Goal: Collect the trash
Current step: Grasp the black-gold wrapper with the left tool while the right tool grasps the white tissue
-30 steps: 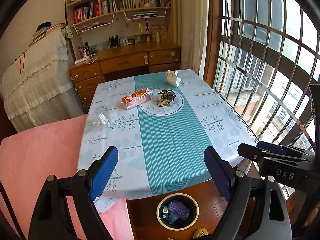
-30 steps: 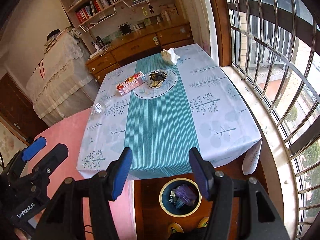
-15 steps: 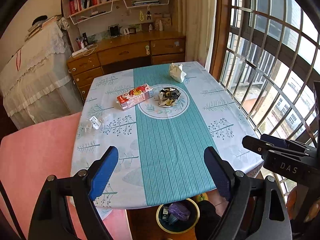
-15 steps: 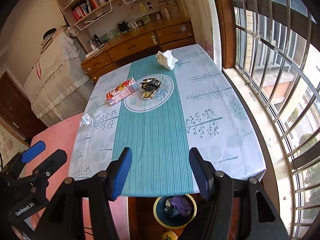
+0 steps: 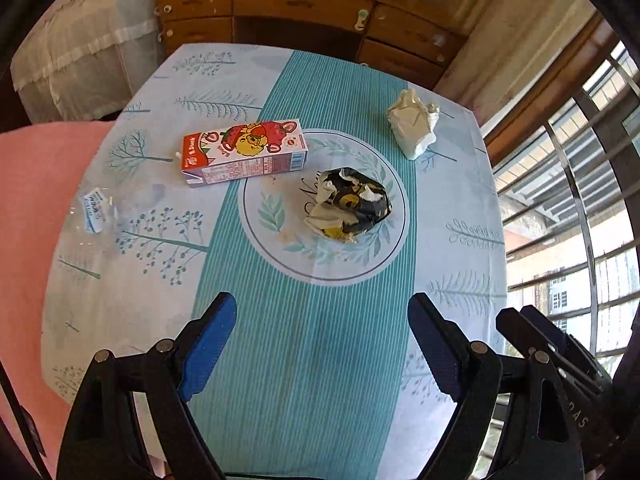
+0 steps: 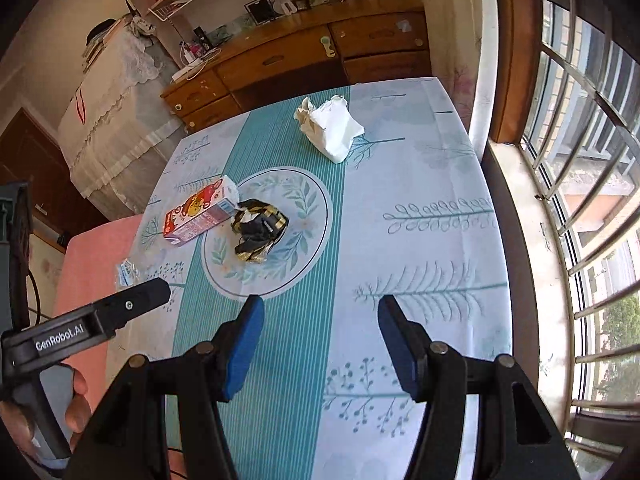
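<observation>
On the tabletop, covered with a pale blue cloth with a teal striped band down its middle, four bits of trash lie apart from one another. Close to the left edge sits a small clear plastic wrapper with a white and blue label. To its right, straddling the border of the teal band, a red strawberry drink carton lies on its side. Just right of that, inside the printed leaf circle at the centre of the tabletop, rests a crumpled black and yellow wrapper; in the right wrist view this wrapper sits just beside the carton, and I cannot tell whether they touch. Further right, toward the far right corner, a crumpled white paper wad stands on its own, well apart from the rest.

The left claw hovers over the near part of the teal band, its blue pads spread wide with nothing between them. The right claw hangs over the near right part of the tabletop, likewise spread and holding nothing.
</observation>
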A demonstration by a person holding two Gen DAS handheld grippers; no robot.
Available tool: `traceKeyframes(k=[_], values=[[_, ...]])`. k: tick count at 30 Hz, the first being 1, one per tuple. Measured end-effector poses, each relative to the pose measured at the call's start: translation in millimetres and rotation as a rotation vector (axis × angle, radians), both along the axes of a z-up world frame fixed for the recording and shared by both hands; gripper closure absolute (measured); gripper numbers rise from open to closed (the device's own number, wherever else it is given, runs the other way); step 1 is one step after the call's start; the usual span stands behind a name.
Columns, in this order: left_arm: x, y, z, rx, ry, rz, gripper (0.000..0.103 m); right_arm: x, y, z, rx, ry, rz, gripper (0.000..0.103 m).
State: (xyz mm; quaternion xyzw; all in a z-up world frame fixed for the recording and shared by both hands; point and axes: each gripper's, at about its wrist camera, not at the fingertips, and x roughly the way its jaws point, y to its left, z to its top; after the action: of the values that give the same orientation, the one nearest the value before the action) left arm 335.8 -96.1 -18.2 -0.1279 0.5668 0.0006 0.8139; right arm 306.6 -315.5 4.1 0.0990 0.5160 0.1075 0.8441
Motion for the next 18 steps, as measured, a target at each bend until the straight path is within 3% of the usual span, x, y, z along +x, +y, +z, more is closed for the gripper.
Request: traceKeyframes(k=[3, 9, 18], values=[[34, -3, -21, -0.049, 0.048, 0.077, 0.017, 36, -6, -14, 0.006, 0.022, 0.028, 0.043], [80, -8, -52, -0.059, 0.111, 0.175, 0.017, 90, -9, -35, 0.044, 0.046, 0.062, 0.043], [111, 2, -91, -0.098, 0.196, 0.312, 0.017, 138, -6, -40, 0.057, 0.031, 0.106, 0.043]])
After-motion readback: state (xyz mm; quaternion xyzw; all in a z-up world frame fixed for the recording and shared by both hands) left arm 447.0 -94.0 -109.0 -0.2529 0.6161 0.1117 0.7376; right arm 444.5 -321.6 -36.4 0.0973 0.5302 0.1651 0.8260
